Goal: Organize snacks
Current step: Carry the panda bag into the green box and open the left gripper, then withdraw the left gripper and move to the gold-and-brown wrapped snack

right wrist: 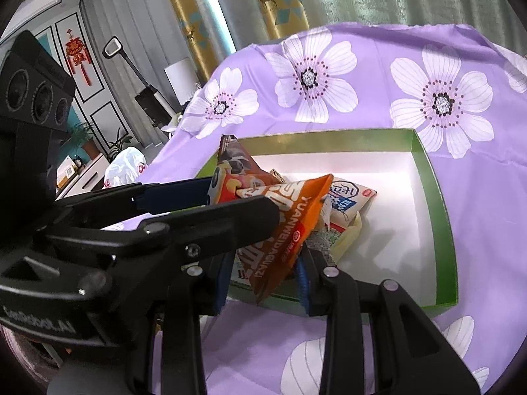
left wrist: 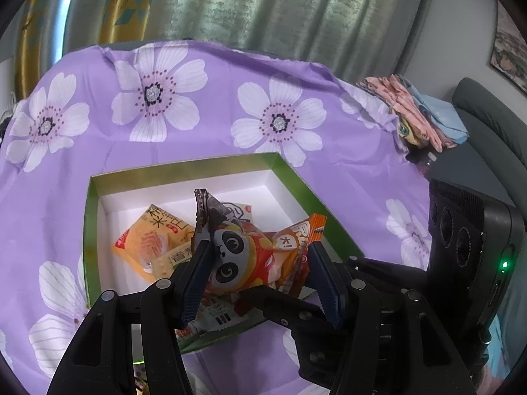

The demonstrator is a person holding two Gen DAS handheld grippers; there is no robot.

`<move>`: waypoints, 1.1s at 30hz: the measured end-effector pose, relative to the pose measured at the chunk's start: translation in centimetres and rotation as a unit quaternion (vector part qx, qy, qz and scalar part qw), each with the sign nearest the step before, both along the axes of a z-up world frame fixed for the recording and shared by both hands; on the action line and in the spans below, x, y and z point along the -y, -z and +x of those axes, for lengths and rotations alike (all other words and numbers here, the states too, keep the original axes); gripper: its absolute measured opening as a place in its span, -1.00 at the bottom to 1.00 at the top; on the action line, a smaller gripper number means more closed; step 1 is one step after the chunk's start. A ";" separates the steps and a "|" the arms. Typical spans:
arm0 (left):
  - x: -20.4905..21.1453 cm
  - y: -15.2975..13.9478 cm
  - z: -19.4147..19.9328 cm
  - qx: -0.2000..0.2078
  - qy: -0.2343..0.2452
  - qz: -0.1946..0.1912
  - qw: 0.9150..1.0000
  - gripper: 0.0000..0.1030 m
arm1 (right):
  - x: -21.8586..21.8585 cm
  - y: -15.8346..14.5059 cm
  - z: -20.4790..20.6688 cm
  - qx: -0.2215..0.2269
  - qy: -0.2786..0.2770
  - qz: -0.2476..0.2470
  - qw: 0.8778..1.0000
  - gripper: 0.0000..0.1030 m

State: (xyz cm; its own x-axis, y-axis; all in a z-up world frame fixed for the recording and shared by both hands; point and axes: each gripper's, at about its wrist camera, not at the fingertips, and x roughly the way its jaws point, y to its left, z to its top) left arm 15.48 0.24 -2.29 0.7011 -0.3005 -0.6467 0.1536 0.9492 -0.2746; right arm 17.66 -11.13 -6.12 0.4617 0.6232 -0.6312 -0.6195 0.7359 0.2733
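A panda snack packet (left wrist: 245,256) is held between the two pads of the left gripper (left wrist: 260,263), which are clamped on its sides; the packet is puffed out between them. Just beside it, toward the right pad, an orange seed packet (right wrist: 290,227) is seen, and in the right wrist view this packet is gripped between the jaws of the right gripper (right wrist: 266,263), which are closed on its lower part. The two packets touch each other. Both are kept above the near part of a green box (left wrist: 90,230) with a white inside. Beyond the jaws, on the floor of the box, a yellow-orange packet (left wrist: 148,240) and a white packet with blue print (right wrist: 349,199) are lying, partly hidden by the held ones. The box is placed on a purple cloth with white flowers (left wrist: 197,131). Farther from the jaws, at the cloth's far right edge in the left wrist view, a pile of folded fabrics (left wrist: 418,112) is seen, and behind the cloth, grey-green curtains (left wrist: 263,6) are hanging.
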 end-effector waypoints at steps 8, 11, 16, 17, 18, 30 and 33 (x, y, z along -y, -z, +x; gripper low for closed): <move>-0.2 1.0 1.0 -0.012 -0.007 0.002 1.000 0.16 | -0.7 0.7 0.7 -0.006 0.003 -0.018 1.000 -0.29; -0.3 1.1 1.3 -0.015 -0.012 0.002 1.000 0.16 | -1.0 0.8 1.0 -0.007 0.006 -0.025 1.000 -0.29; -0.8 1.8 1.9 -0.032 -0.021 -0.006 0.999 0.17 | -1.6 1.1 1.4 -0.005 0.012 -0.043 0.999 -0.21; -0.9 1.9 2.0 -0.036 -0.025 -0.005 0.999 0.27 | -1.5 1.0 1.5 -0.004 0.016 -0.043 0.999 -0.17; -1.0 1.9 2.0 -0.037 -0.029 -0.004 0.999 0.43 | -1.4 1.0 1.5 -0.002 0.020 -0.042 0.999 -0.06; -2.4 -0.7 -0.9 -0.006 -0.065 0.004 0.998 0.89 | 1.5 -0.6 -0.1 0.017 0.069 -0.029 0.997 0.53; -2.3 -1.5 -2.3 0.002 -0.070 0.008 0.998 0.89 | 2.2 -1.2 -1.5 0.023 0.070 -0.025 0.997 0.61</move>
State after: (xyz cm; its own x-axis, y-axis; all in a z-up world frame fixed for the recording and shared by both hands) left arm 13.16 2.54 -0.82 0.7378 -0.1893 -0.6479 0.0205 0.9657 -0.2588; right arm 16.14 -13.36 -4.96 0.5713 0.5182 -0.6364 -0.5208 0.8282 0.2069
